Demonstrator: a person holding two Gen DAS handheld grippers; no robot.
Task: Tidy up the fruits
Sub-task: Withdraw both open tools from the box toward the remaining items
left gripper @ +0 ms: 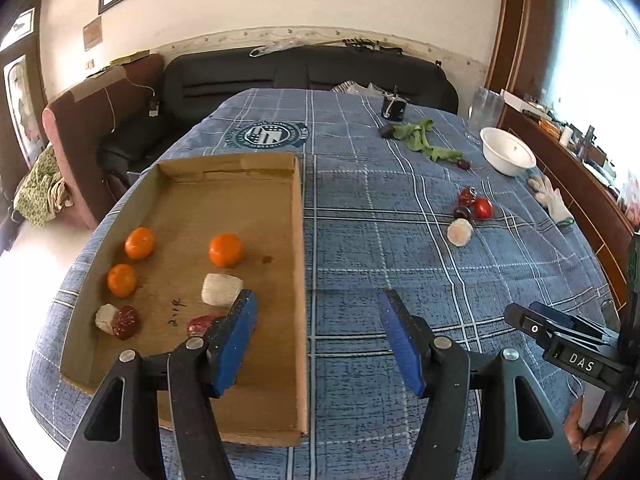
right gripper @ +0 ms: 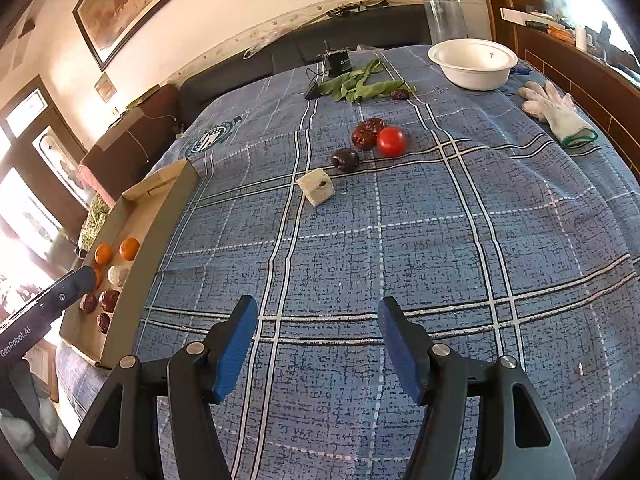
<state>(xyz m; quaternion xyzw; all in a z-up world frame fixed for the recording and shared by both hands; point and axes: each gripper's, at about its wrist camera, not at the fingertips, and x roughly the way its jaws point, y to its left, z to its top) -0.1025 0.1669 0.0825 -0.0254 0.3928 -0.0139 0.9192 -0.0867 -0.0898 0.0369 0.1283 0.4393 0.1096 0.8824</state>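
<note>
A cardboard tray (left gripper: 301, 240) lies on the left of the blue plaid tablecloth. It holds three oranges (left gripper: 225, 249), white chunks (left gripper: 221, 289) and dark red dates (left gripper: 125, 321). My left gripper (left gripper: 318, 312) is open and empty, straddling the tray's right wall. On the cloth lie a red tomato (right gripper: 391, 141), a wrinkled red date (right gripper: 367, 132), a dark plum (right gripper: 345, 159) and a white chunk (right gripper: 316, 185). My right gripper (right gripper: 318, 312) is open and empty, well short of them. The tray also shows in the right wrist view (right gripper: 160, 220).
A white bowl (right gripper: 473, 62) and a white glove (right gripper: 556, 110) sit at the far right. Green leaves (right gripper: 356, 82) with a small date (right gripper: 400, 94) and a black device (right gripper: 338, 62) lie at the back. A dark sofa (left gripper: 304, 76) stands beyond the table.
</note>
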